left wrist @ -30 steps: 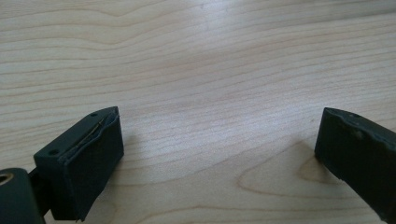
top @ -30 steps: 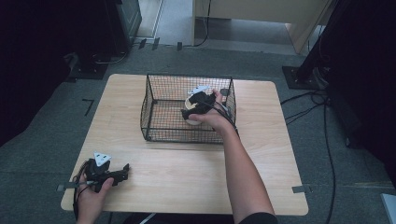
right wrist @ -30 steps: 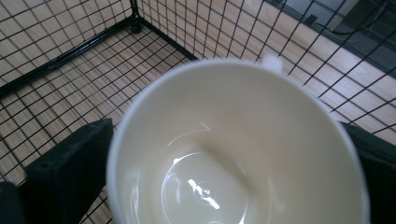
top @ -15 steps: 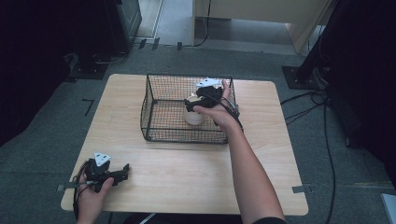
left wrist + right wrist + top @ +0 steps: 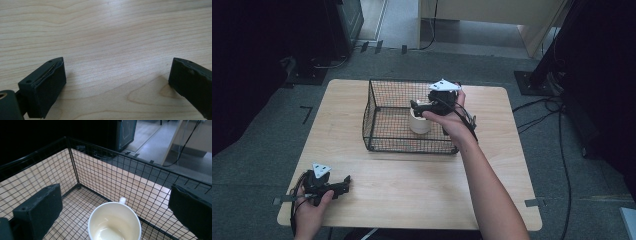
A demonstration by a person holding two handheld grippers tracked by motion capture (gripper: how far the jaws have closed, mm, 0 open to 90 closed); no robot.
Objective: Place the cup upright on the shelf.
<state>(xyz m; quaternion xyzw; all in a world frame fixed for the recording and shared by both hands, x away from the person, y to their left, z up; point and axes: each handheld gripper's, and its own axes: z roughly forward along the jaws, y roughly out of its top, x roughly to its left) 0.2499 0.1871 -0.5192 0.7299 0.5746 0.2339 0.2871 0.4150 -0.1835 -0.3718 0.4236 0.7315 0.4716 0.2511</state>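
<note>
A white cup (image 5: 419, 123) stands upright and empty inside a black wire basket (image 5: 377, 107) at the middle of the wooden table (image 5: 412, 185). My right gripper (image 5: 416, 105) hovers just above the cup's rim, open. In the right gripper view the cup (image 5: 114, 223) sits low between the two spread jaws of that gripper (image 5: 115, 195), untouched, its small handle toward the basket wall (image 5: 100, 173). At the table's near left corner my left gripper (image 5: 345, 181) rests on the wood. The left gripper (image 5: 117, 67) is open with bare table (image 5: 110, 30) between its jaws.
The basket's mesh walls surround the cup on all sides, top open. Bare wood lies between the basket and the table's near edge. Grey carpet, dark equipment stands and cables (image 5: 557, 105) ring the table.
My right gripper has lifted up and back out of the basket, uncovering the cup that now stands alone on the basket floor. The left gripper has stayed put.
</note>
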